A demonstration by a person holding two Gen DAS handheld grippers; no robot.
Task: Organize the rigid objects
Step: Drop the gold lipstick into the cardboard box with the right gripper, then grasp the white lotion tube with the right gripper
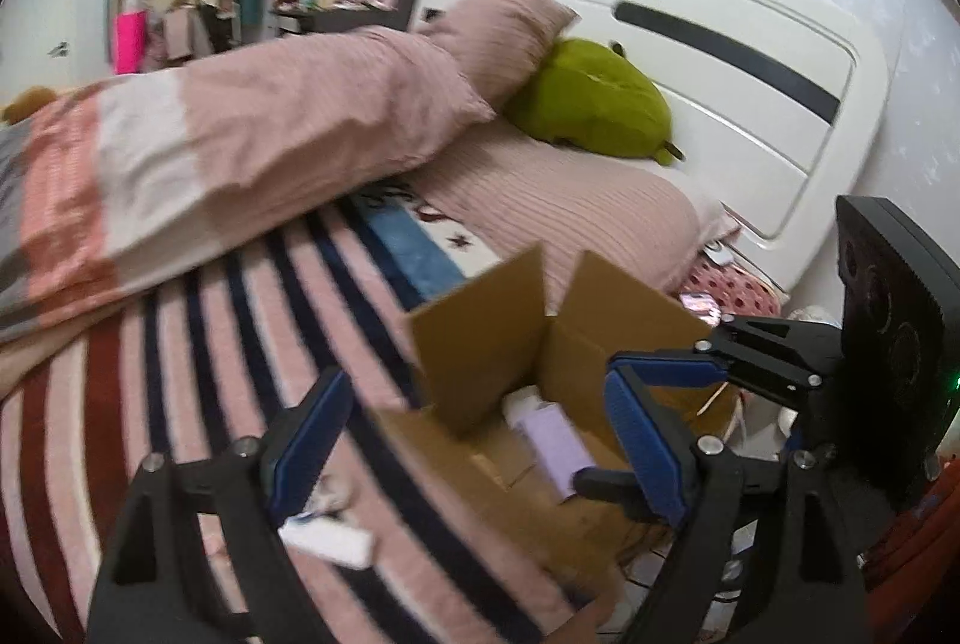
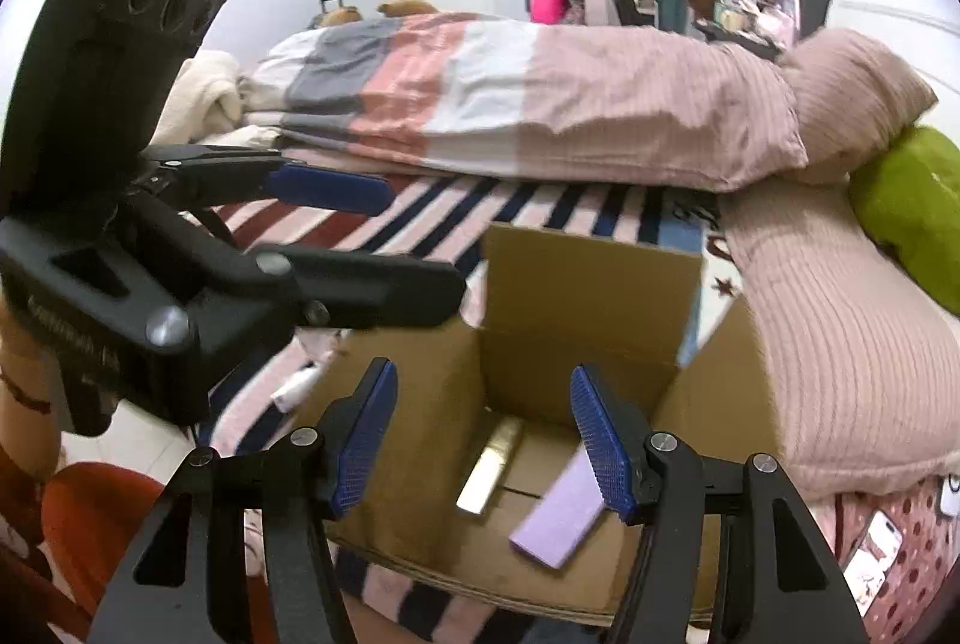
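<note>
An open brown cardboard box [image 2: 576,344] with its flaps standing up sits on the pink, navy and dark-red striped blanket [image 1: 198,344] that covers the bed. Inside the box, on its floor, a flat pale-purple rectangular pack [image 2: 558,515] lies slanted, and just beside it, toward the box's middle, lies a slim gold-coloured rectangular bar [image 2: 489,467]; the two are close, and whether they touch cannot be told. The right gripper [image 2: 486,440], black with blue ribbed pads, hangs over the box's opening with its jaws partly spread and nothing between them. The left gripper [image 1: 486,446] is at the box's near-left side, its jaws spread wide and holding nothing, with one pad over the box and the other over the blanket. Outside the box, just off its left wall, a small white oblong object [image 1: 327,539] lies on the blanket; it is blurred. Beyond the box lie a folded pink, white and grey striped quilt [image 2: 510,104], pink ribbed pillows [image 1: 564,206] and a green plush toy [image 1: 594,104].
</note>
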